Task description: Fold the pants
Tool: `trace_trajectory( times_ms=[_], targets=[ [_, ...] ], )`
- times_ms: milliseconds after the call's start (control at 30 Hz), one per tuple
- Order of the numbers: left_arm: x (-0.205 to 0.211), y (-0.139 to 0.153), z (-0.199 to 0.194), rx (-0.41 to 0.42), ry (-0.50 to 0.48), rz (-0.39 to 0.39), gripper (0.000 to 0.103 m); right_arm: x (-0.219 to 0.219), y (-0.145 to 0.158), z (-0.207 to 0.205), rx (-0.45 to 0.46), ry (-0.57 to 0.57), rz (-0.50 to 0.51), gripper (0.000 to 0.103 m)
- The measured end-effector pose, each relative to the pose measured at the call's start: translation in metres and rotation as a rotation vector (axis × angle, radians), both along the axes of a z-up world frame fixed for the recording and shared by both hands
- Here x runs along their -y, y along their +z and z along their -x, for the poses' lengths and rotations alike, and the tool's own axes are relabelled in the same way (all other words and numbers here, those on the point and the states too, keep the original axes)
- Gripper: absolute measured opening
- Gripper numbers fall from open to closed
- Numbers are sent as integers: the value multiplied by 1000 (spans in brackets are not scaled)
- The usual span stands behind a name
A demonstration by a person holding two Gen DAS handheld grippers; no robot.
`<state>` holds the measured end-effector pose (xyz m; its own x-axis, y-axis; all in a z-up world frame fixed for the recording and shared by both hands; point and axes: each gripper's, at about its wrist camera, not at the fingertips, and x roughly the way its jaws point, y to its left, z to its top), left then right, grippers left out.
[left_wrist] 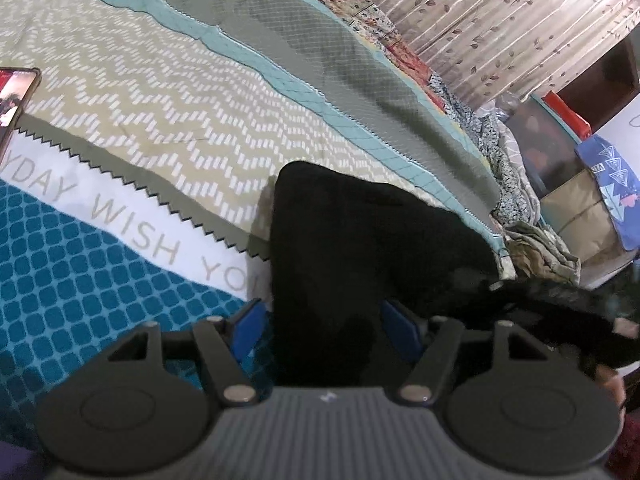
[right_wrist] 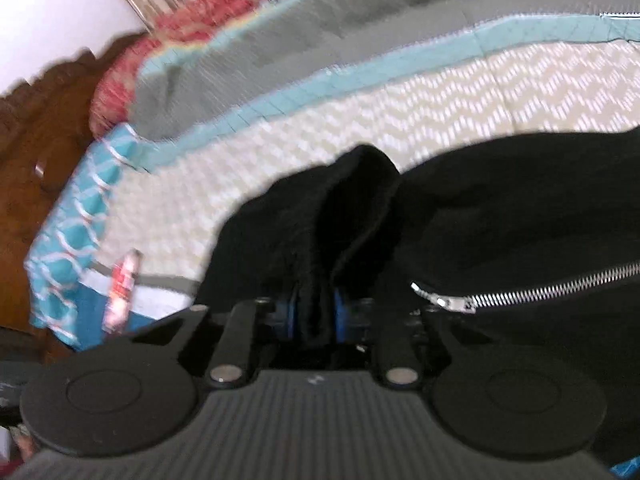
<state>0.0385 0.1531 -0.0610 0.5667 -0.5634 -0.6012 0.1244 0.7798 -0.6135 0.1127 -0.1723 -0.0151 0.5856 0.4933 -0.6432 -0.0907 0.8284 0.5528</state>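
The black pants lie on the patterned bedspread. In the left wrist view my left gripper stands open, its blue fingers on either side of a fold of the black cloth that runs between them. In the right wrist view, which is blurred, my right gripper is shut on a bunched ridge of the black pants. A silver zipper runs across the cloth to its right.
A phone lies on the bed at the far left. Grey and teal quilts lie beyond. Piled clothes and boxes stand at the right past the bed edge. A small red object lies near the wooden bed frame.
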Motion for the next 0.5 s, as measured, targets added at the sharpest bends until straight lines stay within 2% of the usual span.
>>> trace_trajectory(
  times_ms=[100, 200, 267, 367, 433, 500],
  targets=[
    [5, 11, 0, 27, -8, 2, 65, 22, 31, 9, 90, -50, -51, 19],
    [16, 20, 0, 48, -23, 4, 70, 55, 59, 28, 199, -119, -29, 19],
    [27, 24, -2, 57, -42, -2, 75, 81, 65, 43, 227, -178, -11, 19],
    [53, 26, -9, 60, -86, -24, 75, 120, 51, 63, 209, -273, 28, 19],
    [78, 23, -14, 60, -127, -53, 75, 142, 29, 69, 155, -343, 45, 21],
    [104, 17, -20, 53, -168, -100, 75, 156, -2, 67, 58, -400, 76, 28]
  ],
)
